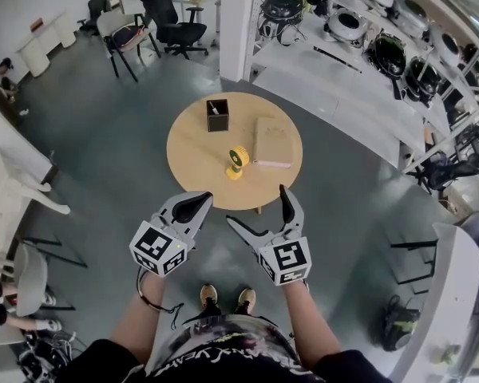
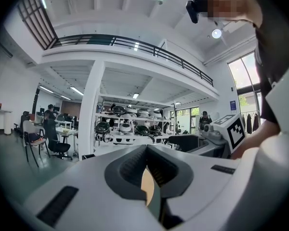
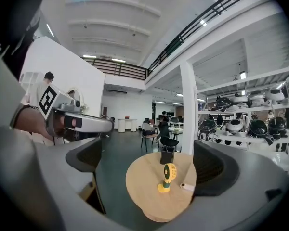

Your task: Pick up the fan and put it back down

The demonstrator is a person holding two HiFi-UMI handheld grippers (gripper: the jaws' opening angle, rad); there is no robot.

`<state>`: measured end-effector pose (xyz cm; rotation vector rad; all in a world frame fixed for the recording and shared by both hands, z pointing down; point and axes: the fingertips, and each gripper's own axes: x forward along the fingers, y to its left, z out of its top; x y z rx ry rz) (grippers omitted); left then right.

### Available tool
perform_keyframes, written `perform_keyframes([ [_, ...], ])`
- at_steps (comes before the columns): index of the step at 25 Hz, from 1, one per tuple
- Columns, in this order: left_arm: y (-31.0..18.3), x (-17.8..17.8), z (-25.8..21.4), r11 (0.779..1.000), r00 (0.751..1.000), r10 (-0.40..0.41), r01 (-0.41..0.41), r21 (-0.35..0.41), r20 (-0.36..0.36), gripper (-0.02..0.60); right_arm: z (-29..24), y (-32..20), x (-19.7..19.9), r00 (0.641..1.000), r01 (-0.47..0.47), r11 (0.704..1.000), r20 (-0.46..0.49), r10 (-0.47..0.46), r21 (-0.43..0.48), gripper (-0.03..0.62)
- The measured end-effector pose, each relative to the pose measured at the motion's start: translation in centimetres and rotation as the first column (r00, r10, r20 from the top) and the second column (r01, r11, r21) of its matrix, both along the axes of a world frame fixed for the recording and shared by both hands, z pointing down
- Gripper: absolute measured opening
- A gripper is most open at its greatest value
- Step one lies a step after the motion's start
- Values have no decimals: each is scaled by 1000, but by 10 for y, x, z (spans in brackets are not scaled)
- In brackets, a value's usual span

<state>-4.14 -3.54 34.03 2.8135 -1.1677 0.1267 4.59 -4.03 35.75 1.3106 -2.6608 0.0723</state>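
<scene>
The small yellow fan (image 1: 237,163) with a green centre stands upright near the middle of the round wooden table (image 1: 195,162). Both grippers hover short of the table's near edge, apart from the fan. My left gripper (image 1: 193,206) is shut with nothing in it; in the left gripper view its jaws (image 2: 147,158) meet and only a sliver of table shows below them. My right gripper (image 1: 261,212) is open and empty. In the right gripper view the fan (image 3: 167,176) stands on the table (image 3: 142,189), framed between the right gripper's (image 3: 149,174) spread jaws.
A dark pen holder (image 1: 218,115) stands at the table's far side, and a beige book (image 1: 272,142) lies right of the fan. A white pillar (image 1: 238,22), shelves of helmets (image 1: 367,38) and office chairs (image 1: 128,34) ring the room. My feet (image 1: 226,298) stand on grey floor.
</scene>
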Motion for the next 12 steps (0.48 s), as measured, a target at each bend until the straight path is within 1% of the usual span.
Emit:
perform_keyframes([
  [3, 2, -1, 0, 1000, 1000, 1, -1, 1, 5, 17, -1, 3, -2, 1000, 7, 1000, -13, -7, 7, 580],
  [10, 8, 1, -6, 1000, 1000, 2, -2, 12, 0, 17, -6, 9, -1, 999, 8, 999, -32, -7, 36, 481],
  [12, 10, 2, -7, 1000, 1000, 2, -2, 15, 0, 17, -8, 10, -1, 999, 1, 999, -34, 1, 46, 443],
])
